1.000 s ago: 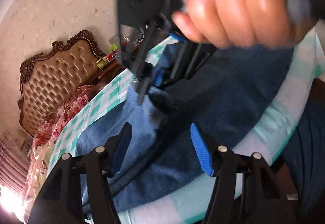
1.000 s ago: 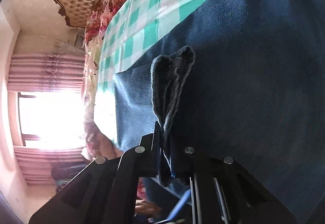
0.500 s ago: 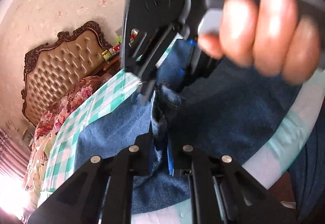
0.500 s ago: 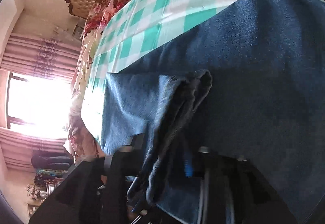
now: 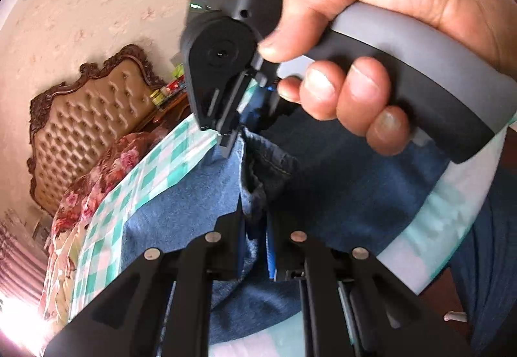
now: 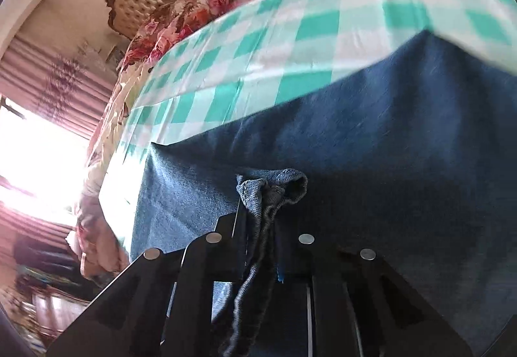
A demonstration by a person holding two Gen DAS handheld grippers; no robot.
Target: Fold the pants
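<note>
Now clenched on the same bunched hem of the pants (image 5: 200,208) above the checked desk (image 5: 161,169): left claw (image 5: 255,227), open a second ago, beside right claw (image 6: 261,224), so ready for carrying the fold across.

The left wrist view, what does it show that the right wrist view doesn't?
Only the left wrist view shows the person's hand holding the right gripper, shut on the jeans. Only the right wrist view shows the bright window and pink curtains. Both show jeans pinched between closed fingers, the left gripper in its own view, plus the checked cloth and tufted headboard.
</note>
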